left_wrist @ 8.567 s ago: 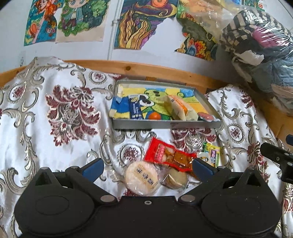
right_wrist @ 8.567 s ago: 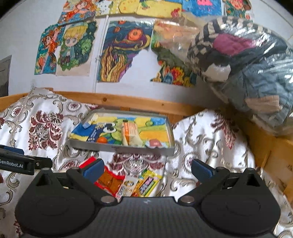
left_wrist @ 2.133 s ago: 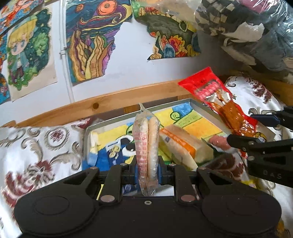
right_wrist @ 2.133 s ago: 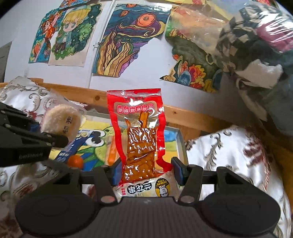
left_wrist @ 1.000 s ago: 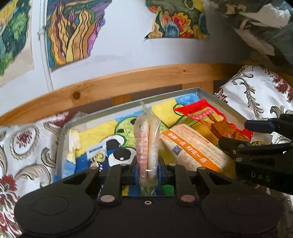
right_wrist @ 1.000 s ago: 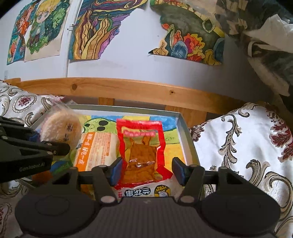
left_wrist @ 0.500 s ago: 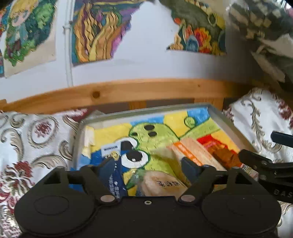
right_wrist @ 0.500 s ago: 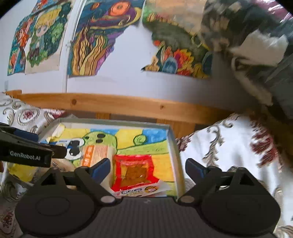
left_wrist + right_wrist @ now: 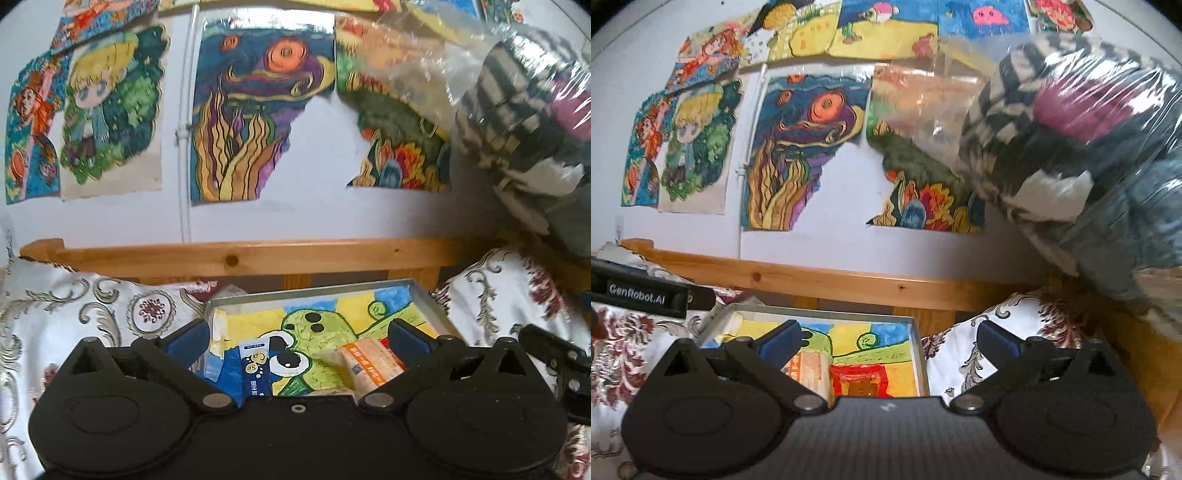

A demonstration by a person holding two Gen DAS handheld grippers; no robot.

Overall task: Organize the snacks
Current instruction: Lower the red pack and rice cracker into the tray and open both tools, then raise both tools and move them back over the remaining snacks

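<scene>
A grey metal tray (image 9: 424,295) lined with a green cartoon drawing lies on the patterned cloth. Inside it I see an orange-and-white packet (image 9: 369,363) and a blue sachet (image 9: 255,373). My left gripper (image 9: 297,338) hangs open above the tray's near side, nothing between its fingers. In the right wrist view the tray (image 9: 916,347) holds the orange packet (image 9: 809,369) and the red snack bag (image 9: 858,380). My right gripper (image 9: 886,339) is open over them and holds nothing. The round rice cracker is hidden behind the left gripper's body.
A wooden rail (image 9: 236,258) runs behind the tray, under a wall of coloured drawings (image 9: 255,110). A clear bag of clothes (image 9: 1071,147) bulges at the upper right. White floral cloth (image 9: 92,306) spreads to both sides. The other gripper (image 9: 646,291) shows at the left edge.
Both grippers have let go of their snacks, the rice cracker and the red bag now lying in the tray. Both have since lifted and tilted up, showing more wall.
</scene>
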